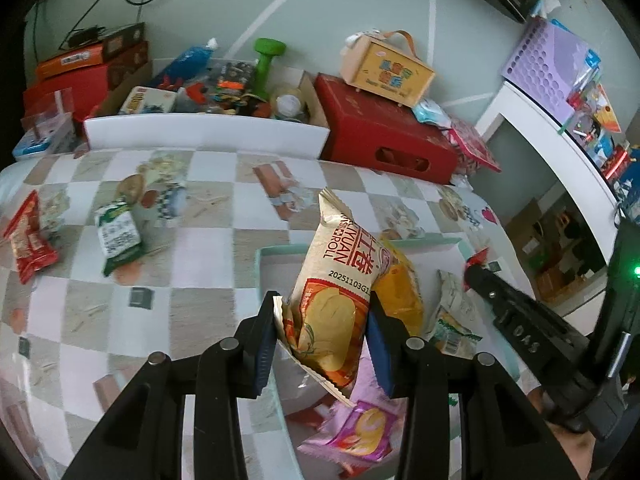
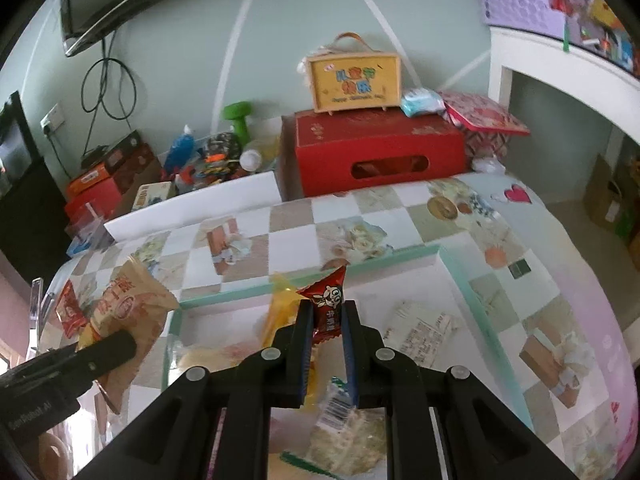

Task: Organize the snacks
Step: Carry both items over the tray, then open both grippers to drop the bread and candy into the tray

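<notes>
My left gripper (image 1: 322, 308) is shut on a beige egg-roll packet (image 1: 340, 280), held upright over the near left corner of a mint-rimmed white tray (image 1: 280, 249). My right gripper (image 2: 325, 312) is shut on a small red candy wrapper (image 2: 326, 302), hanging above the same tray (image 2: 454, 268). The right gripper also shows at the right of the left wrist view (image 1: 474, 270), and the egg-roll packet (image 2: 128, 304) at the left of the right wrist view. In the tray lie a yellow packet (image 1: 400, 292), a pink packet (image 1: 360, 428) and pale green-printed packets (image 2: 424, 328).
On the checked tablecloth to the left lie a green-and-white packet (image 1: 118, 236) and a red packet (image 1: 28, 240). A red box (image 2: 376, 152) with a yellow carry case (image 2: 354, 76) stands at the back, beside a cluttered cardboard box (image 1: 224, 92). A white shelf (image 1: 552, 148) is at the right.
</notes>
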`<control>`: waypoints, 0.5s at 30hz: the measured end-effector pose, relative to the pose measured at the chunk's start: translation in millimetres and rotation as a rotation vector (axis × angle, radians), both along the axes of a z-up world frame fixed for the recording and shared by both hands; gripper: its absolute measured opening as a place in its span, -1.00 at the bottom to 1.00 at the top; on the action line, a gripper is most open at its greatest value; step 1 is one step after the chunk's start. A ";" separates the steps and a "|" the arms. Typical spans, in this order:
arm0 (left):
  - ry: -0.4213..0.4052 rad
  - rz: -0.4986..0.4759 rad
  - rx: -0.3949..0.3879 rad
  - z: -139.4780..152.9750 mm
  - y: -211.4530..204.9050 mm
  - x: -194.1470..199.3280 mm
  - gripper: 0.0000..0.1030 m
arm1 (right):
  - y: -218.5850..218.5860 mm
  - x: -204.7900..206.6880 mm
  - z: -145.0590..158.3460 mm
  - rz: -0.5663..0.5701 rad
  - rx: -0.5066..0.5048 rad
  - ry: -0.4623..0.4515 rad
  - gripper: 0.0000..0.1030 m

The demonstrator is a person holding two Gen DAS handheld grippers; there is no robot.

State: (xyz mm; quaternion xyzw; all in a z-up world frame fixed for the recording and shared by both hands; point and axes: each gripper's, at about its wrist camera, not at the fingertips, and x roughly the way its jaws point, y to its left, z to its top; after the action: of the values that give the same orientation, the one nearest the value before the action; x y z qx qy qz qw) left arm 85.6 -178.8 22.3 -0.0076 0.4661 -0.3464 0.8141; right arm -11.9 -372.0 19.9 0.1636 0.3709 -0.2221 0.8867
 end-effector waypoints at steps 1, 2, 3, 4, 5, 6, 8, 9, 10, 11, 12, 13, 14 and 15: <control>-0.003 -0.009 -0.001 -0.1 -3.1 -1.6 -0.18 | -1.7 0.9 -3.6 -0.004 0.006 0.008 -0.71; -0.008 -0.016 0.000 -0.2 -5.8 -3.2 -0.18 | -3.8 1.4 -6.4 -0.008 0.015 0.015 -0.71; -0.014 -0.026 0.002 -0.4 -9.9 -5.3 -0.18 | -5.2 1.9 -8.5 -0.010 0.021 0.018 -0.71; -0.015 -0.032 0.003 -0.8 -12.7 -6.7 -0.18 | -6.3 2.0 -10.4 -0.011 0.028 0.021 -0.71; -0.015 -0.041 0.005 -1.6 -16.3 -8.4 -0.17 | -7.0 2.0 -11.7 -0.011 0.034 0.023 -0.70; -0.013 -0.051 0.007 -3.0 -20.8 -10.3 -0.17 | -7.2 2.1 -12.7 -0.011 0.036 0.025 -0.70; -0.009 -0.072 0.012 -5.4 -29.5 -14.0 -0.17 | -7.9 1.1 -14.4 -0.014 0.041 0.030 -0.70; -0.010 -0.085 0.018 -6.6 -33.6 -16.9 -0.17 | -8.6 0.4 -15.2 -0.018 0.044 0.031 -0.70; -0.013 -0.095 0.025 -7.5 -36.8 -19.2 -0.17 | -10.1 -0.5 -16.0 -0.023 0.050 0.033 -0.70; -0.016 -0.106 0.031 -8.4 -40.3 -21.8 -0.17 | -12.1 -1.6 -16.9 -0.029 0.056 0.034 -0.70; -0.017 -0.117 0.037 -9.6 -43.9 -24.4 -0.17 | -14.0 -2.8 -17.8 -0.035 0.062 0.036 -0.70; -0.017 -0.124 0.043 -10.9 -46.9 -26.6 -0.17 | -15.6 -3.6 -18.3 -0.039 0.067 0.037 -0.70; -0.017 -0.129 0.047 -11.7 -48.3 -28.0 -0.17 | -17.1 -4.5 -19.0 -0.041 0.072 0.038 -0.70; -0.016 -0.135 0.053 -13.0 -50.3 -29.4 -0.17 | -18.2 -5.0 -19.8 -0.042 0.075 0.040 -0.70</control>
State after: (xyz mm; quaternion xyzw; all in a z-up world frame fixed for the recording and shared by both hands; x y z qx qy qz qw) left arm 56.1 -229.0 9.2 0.0480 0.4678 -0.3880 0.7926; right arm -16.9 -390.2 0.1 0.2003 0.3931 -0.2299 0.8675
